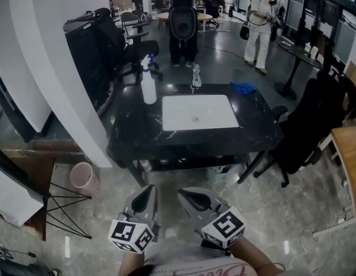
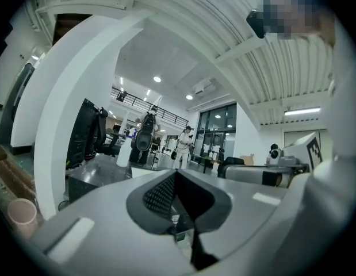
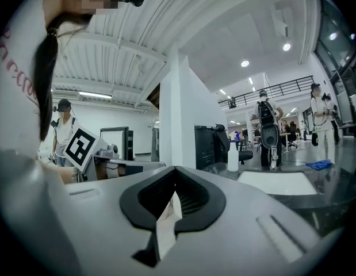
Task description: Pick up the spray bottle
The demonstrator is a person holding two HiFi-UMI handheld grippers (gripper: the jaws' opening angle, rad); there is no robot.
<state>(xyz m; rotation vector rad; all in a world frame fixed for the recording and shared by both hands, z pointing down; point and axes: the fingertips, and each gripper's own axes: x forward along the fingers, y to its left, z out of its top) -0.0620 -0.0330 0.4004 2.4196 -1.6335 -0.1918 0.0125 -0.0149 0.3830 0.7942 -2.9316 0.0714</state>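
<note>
Both claws closed and empty, short of the table

I see the left gripper (image 1: pixel 146 195) and the right gripper (image 1: pixel 190 197) side by side close to my body, each with its jaws pressed together and nothing between them. Both point roughly level toward the black table (image 1: pixel 126 137), well apart from it. The spray bottle (image 1: pixel 148 80) stands upright near the table's far left corner, just beside a white board (image 1: pixel 199 112). A clear bottle (image 1: pixel 196 76) and a blue cloth (image 1: pixel 242 88) sit along the far edge.
</note>
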